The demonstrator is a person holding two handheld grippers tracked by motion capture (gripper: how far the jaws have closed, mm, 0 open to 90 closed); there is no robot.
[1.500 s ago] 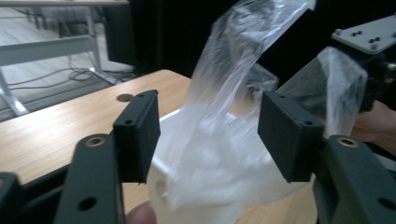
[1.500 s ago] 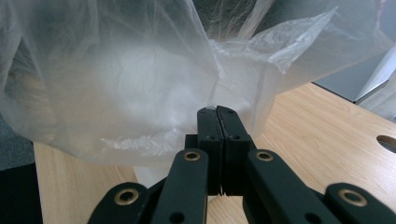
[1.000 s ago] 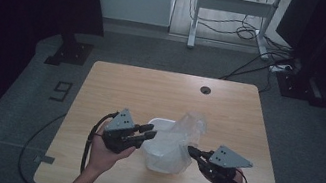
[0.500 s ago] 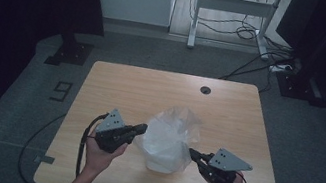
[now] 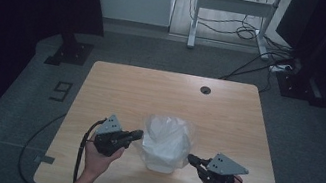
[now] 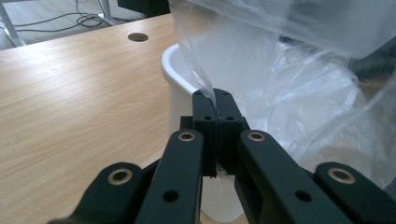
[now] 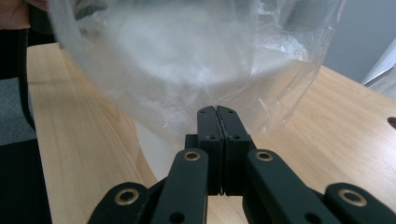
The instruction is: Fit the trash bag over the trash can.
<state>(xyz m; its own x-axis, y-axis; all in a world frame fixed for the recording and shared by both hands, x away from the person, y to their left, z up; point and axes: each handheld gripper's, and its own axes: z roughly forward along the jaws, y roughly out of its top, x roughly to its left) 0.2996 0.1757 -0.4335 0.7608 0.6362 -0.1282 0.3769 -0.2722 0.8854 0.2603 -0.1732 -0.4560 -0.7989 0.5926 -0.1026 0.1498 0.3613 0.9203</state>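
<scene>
1. Thin, crinkled clear plastic bag (image 5: pixel 167 140) drapes over a round white bin (image 6: pixel 180 81) on the pale woodgrain table (image 5: pixel 116 88), near its front edge.
2. Bag sits between the 2 tongs: left gripper (image 5: pixel 137 135) pinches its film; right gripper (image 5: pixel 191 159) is pressed together on its edge.
3. Left gripper view alone exposes the bin's smooth rim.

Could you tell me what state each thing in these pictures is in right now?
Plastic bag: clear, pulled over the tub's rim, pinched at both sides.
White tub: upright on the table.
Left gripper: shut on the bag's edge.
Right gripper: shut on the bag.
</scene>
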